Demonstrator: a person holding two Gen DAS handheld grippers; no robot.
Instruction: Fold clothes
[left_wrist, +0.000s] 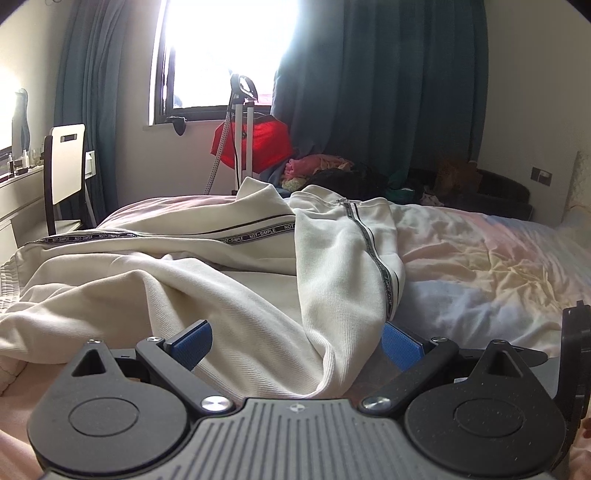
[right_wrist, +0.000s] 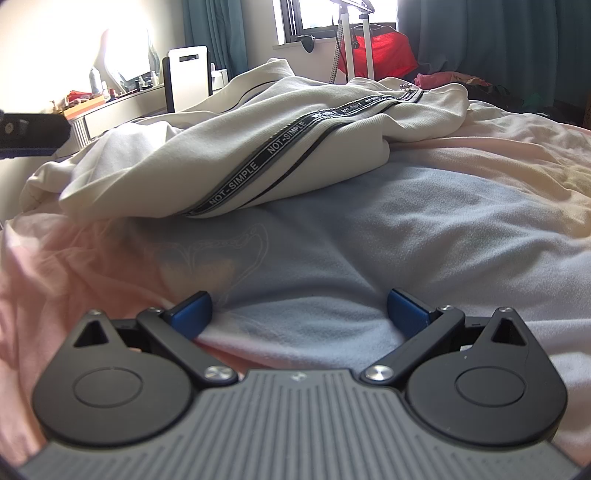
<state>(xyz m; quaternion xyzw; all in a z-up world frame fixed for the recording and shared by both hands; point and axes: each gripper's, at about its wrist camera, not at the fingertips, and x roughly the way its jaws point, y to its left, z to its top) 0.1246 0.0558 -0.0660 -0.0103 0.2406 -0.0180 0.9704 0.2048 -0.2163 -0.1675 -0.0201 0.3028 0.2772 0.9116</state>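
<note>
- Left gripper (left_wrist: 295, 341): jaws are held wide apart, nothing clamped; a fold of the cream garment (left_wrist: 229, 291) is draped between the blue pads (left_wrist: 194, 341), down to the gripper body.
- Right gripper (right_wrist: 299, 314): jaws are spread wide, nothing gripped; it is set low over the bedsheet (right_wrist: 369, 236), short of the garment, with only sheet between its pads (right_wrist: 406, 314).
- Cream garment (right_wrist: 221, 147): lies crumpled on the bed, partly folded over itself. A black tape printed "NOT-SIMPLE" (right_wrist: 258, 158) runs along it, flanked by a thin dark stripe. Ribbed trim is seen at its far left edge in the left wrist view.
- Bedsheet (left_wrist: 480, 266): pastel pink, blue and yellow, wrinkled; spread under and beside the garment.
- Pile of clothes (left_wrist: 317, 170): pink and dark items, heaped beyond the garment at the far side of the bed.
- Red fabric on a white stand (left_wrist: 255, 147): placed behind the garment, under the window (left_wrist: 221, 55).
- Teal curtains (left_wrist: 388, 81): hung either side of the window, beyond the garment.
- White chair (left_wrist: 66, 166): stood beyond the garment's left end, next to a desk (right_wrist: 110, 103) bearing small bottles.
</note>
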